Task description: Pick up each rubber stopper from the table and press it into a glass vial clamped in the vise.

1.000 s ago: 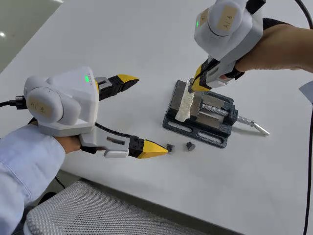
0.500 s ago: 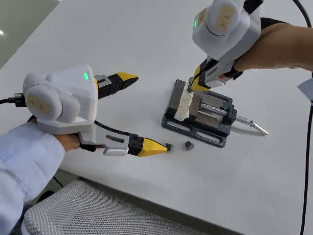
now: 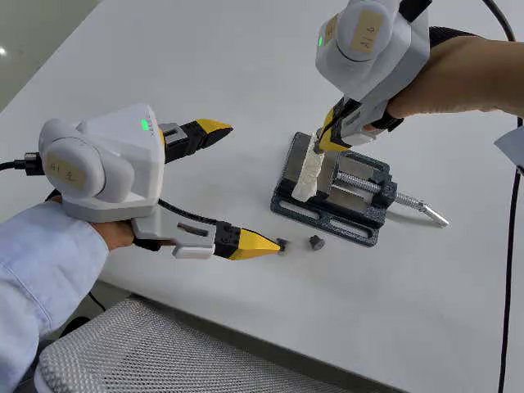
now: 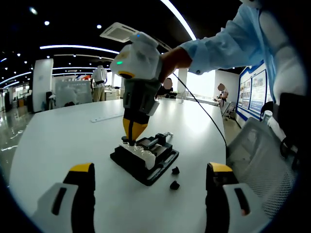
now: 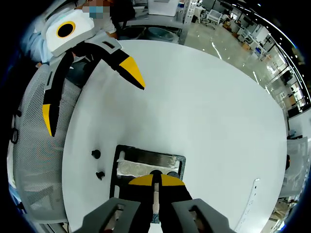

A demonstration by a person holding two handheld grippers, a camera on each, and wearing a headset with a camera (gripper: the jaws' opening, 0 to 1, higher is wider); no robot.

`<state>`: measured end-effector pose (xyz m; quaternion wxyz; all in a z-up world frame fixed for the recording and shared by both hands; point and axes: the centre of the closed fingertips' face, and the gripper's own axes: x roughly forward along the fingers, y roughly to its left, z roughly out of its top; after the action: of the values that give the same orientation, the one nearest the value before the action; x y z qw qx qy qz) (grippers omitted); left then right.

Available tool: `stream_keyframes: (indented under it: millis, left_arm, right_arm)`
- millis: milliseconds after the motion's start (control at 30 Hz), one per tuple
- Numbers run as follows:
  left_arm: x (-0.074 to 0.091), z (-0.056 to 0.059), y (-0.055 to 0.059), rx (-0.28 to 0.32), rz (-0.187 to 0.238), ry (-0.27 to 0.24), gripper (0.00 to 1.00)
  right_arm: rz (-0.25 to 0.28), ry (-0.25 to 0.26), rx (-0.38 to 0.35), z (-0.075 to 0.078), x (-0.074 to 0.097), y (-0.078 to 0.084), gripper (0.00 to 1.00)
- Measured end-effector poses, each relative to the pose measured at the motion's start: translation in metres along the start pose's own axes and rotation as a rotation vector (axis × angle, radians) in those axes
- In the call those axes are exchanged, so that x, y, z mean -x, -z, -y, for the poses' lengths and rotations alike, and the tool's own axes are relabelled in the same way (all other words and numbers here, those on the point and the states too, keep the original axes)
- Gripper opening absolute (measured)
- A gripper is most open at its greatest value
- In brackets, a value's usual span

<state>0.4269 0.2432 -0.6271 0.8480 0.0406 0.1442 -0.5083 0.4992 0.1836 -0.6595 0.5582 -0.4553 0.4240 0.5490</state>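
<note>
Little has shifted over the last second: both grippers sit where they were. My right gripper (image 3: 323, 143) has its jaws closed together on a small dark stopper (image 5: 155, 173). Its tips point down at the near end of a pale row of vials (image 3: 309, 173), which is clamped in the dark vise (image 3: 360, 211). My left gripper (image 3: 250, 187) has its jaws wide apart and lies low over the white table (image 3: 205, 57). Its lower yellow tip is just beside the nearer of two loose stoppers (image 3: 316, 242). Both lie on the table just in front of the vise.
</note>
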Motion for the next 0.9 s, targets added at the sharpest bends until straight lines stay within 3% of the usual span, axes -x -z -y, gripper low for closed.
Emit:
stream_keyframes:
  millis: [433, 900]
  left_arm:
    - [0.0050, -0.0016, 0.0005, 0.005, 0.003, -0.015, 0.93]
    - [-0.0008, 0.0029, -0.0006, 0.003, 0.001, 0.004, 0.93]
  right_arm:
    - [-0.038, 0.003, -0.015, 0.0002, -0.0014, 0.0016, 0.00]
    - [-0.025, -0.021, -0.054, 0.0005, -0.0021, 0.0022, 0.00]
